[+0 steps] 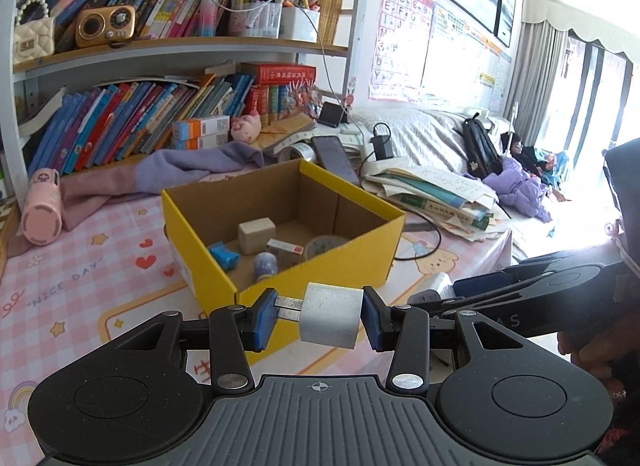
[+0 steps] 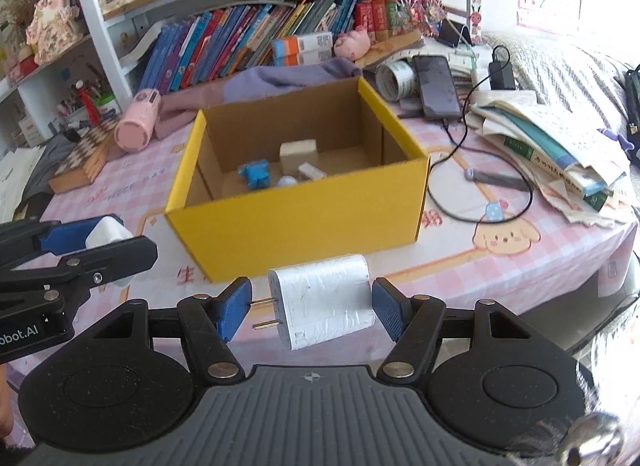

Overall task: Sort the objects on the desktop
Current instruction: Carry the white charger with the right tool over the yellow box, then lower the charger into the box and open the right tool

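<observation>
Both grippers carry plugs: left gripper clamps a small plug, prongs left. Right gripper spans a big plug; contact unclear. Yellow box just beyond both jaws
</observation>
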